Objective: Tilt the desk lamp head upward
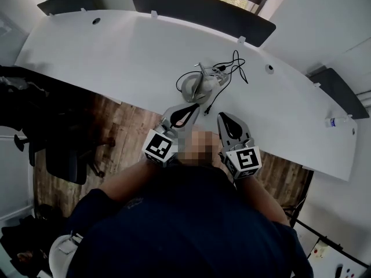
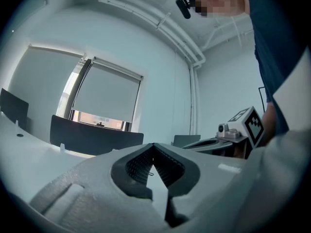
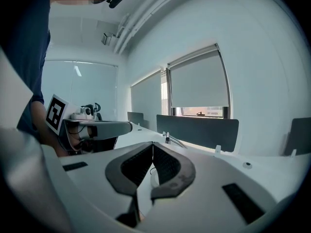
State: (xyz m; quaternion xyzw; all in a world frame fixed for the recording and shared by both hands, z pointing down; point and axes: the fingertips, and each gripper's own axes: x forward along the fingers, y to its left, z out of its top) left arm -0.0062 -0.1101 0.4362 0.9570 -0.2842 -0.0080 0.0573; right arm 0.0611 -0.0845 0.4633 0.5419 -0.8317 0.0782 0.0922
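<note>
The desk lamp (image 1: 197, 87) stands on the desk (image 1: 116, 57) near its front edge, its cable (image 1: 232, 65) looping just behind and to its right. The left gripper (image 1: 194, 109) and the right gripper (image 1: 222, 116) sit side by side just before the lamp, tips over that edge. 3 panels (image 1: 203, 7) line the far edge, and a bottle (image 1: 335, 121) lies at the desk's right end.
</note>
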